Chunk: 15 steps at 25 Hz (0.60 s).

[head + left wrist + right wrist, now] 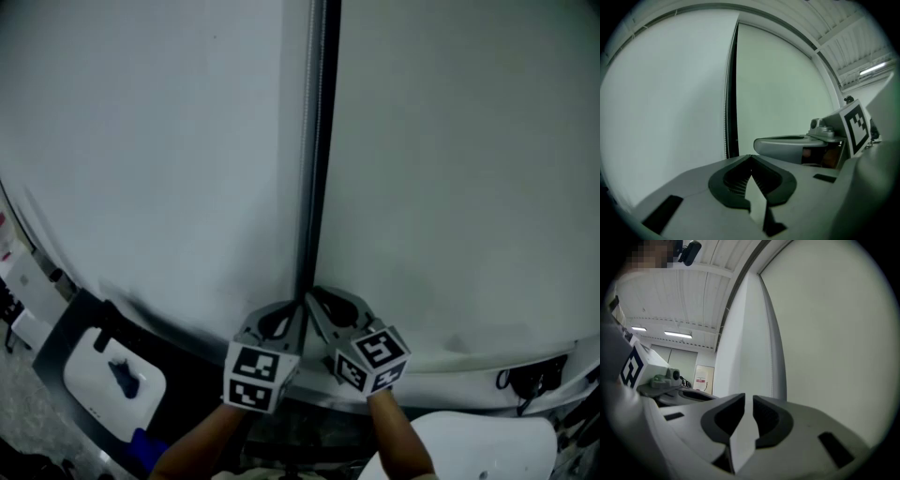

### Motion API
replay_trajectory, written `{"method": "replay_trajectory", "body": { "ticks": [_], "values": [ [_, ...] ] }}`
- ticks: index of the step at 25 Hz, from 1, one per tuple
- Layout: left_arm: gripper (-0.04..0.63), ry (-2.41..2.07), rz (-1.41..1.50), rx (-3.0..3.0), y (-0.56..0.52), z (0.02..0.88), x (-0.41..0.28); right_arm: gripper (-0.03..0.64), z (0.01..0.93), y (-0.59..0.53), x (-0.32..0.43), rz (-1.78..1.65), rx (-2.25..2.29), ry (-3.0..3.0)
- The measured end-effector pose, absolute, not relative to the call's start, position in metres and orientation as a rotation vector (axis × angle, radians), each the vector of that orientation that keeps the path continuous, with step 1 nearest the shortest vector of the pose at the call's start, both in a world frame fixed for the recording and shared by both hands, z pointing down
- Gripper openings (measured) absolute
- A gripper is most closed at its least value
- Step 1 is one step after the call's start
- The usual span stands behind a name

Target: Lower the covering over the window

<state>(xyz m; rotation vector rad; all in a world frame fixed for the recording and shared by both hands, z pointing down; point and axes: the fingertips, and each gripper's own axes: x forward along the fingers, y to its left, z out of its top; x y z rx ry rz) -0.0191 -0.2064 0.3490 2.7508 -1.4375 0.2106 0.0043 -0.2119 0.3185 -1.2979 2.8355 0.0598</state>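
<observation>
The covering is a pair of white fabric roller blinds, the left blind (159, 141) and the right blind (459, 159), hanging flat over the window on either side of a dark vertical post (324, 141). In the head view both sheets reach down to the pale ledge (469, 361) where the grippers are, so little or no glass shows, and how much travel is left cannot be told. A thin pale bead chain (725, 93) runs down the left edge of that post. The left gripper (751, 158) has its jaws pressed tip to tip with nothing between them; the chain hangs just to the left of them, not in the pinch. The right gripper (746, 398) has its jaws a narrow slit apart, also empty, facing the edge of the right blind. Both grippers sit side by side at the foot of the post. The fabric is probably light, soft and easily creased, so tugging the sheet itself would likely skew it on its roller; the chain looks like the proper place to take hold. The chain should be light and limp, with small smooth beads that may slide through a loose pinch. A firm closure across one strand and a straight pull along its line would suit it. Which strand lowers the blind cannot be judged here.
</observation>
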Motion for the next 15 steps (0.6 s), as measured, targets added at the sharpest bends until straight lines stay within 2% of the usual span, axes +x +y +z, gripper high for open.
{"method": "replay_trajectory", "body": {
  "ticks": [5, 15],
  "values": [
    [0.015, -1.484, 0.189, 2.723, -0.226, 0.334, -0.019, 0.125, 0.299, -0.244, -0.005, 0.148, -1.122, 2.918],
    [0.015, -1.567, 0.166, 2.704, -0.244, 0.316, -0.024, 0.133, 0.281, -0.299, -0.013, 0.230, -0.826, 3.019]
  ]
}}
